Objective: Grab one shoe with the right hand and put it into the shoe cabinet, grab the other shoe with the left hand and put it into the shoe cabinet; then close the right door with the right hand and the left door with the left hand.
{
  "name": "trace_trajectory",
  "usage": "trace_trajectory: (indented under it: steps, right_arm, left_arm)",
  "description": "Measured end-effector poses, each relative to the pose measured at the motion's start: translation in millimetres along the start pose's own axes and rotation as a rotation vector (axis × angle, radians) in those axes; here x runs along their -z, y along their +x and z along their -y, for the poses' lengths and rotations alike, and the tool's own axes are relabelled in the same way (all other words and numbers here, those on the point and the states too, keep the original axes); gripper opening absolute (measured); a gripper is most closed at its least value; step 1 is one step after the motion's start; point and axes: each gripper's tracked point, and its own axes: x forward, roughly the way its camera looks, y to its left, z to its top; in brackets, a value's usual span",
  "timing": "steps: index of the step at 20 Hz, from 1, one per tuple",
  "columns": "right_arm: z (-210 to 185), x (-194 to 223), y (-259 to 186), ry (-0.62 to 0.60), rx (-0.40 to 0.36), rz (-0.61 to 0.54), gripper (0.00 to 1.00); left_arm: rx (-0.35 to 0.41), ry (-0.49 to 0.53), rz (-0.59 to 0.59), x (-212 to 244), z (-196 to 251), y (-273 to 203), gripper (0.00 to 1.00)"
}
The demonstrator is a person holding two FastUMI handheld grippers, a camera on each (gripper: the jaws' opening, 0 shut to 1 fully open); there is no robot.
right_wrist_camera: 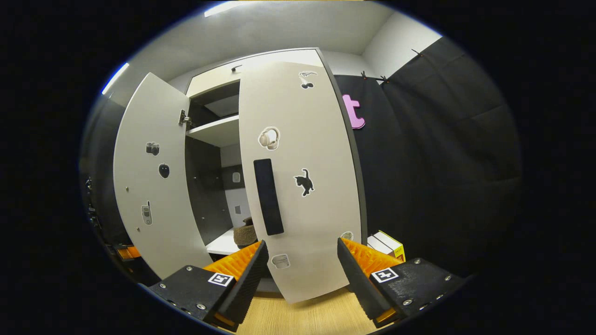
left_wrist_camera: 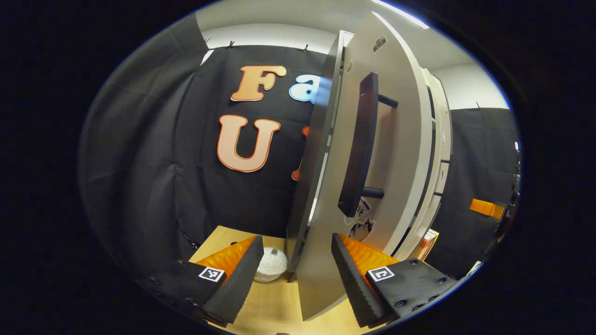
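- The left claw [left_wrist_camera: 294,274] is spread wide and grips nothing; the lower edge of the left door [left_wrist_camera: 396,153] stands in the gap between its fingers, in the centre of the left gripper view, and I cannot tell whether either pad touches it.
- That door's dark bar handle [left_wrist_camera: 361,149] sits above the fingers, centre of the frame. Judging by this, the step in hand is swinging the left door closed: push with a flat pad on the panel, not on the edge, and follow the hinge's arc.
- The right claw [right_wrist_camera: 301,274] is also wide open and empty, low in the right gripper view, in front of the right door [right_wrist_camera: 302,186], which looks nearly closed.
- A brown shoe [right_wrist_camera: 245,232] rests on the cabinet shelf [right_wrist_camera: 219,244], left of centre; keep the door clear of it.
- A white rounded object [left_wrist_camera: 271,264] lies on the tabletop [left_wrist_camera: 274,302] near the door's foot.
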Motion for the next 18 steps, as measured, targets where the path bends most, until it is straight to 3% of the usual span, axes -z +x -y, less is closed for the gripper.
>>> trace_trajectory:
  steps: [2, 3, 4, 5, 6, 8, 15, 18]
  right_arm:
    - [-0.1, -2.2, -4.5, 0.0, -0.014, 0.005, 0.92]
    - [-0.5, -3.0, -6.3, -0.003, -0.024, 0.007, 0.92]
    - [-0.4, -4.7, -8.0, -0.01, -0.033, 0.01, 0.92]
    - [0.2, -4.9, -9.2, -0.019, -0.037, 0.011, 0.92]
    - [0.5, -5.1, -9.8, -0.026, -0.041, 0.012, 0.92]
    - [1.5, -7.3, -13.5, -0.027, -0.048, 0.019, 0.92]
    - [21.7, -16.2, -39.1, -0.016, -0.035, 0.05, 0.92]
    - [30.9, -17.1, -43.3, -0.013, -0.016, 0.055, 0.92]
  left_arm:
    - [0.01, -0.013, -0.006, 2.4, 8.0, 1.2, 0.99]
    - [0.016, -0.01, -0.009, 2.8, 12.7, 3.0, 0.99]
    - [0.022, -0.004, -0.009, 3.3, 17.1, 4.3, 0.93]
    - [0.029, 0.0, -0.006, 3.9, 22.7, 5.2, 0.93]
    - [0.041, -0.002, -0.007, 5.9, 29.9, 5.9, 0.99]
    - [0.064, -0.013, -0.018, 11.2, 42.9, 10.4, 0.93]
    - [0.062, 0.079, -0.013, 8.7, 62.3, 44.9, 0.99]
    - [0.074, 0.094, -0.01, 7.6, 68.1, 60.2, 0.96]
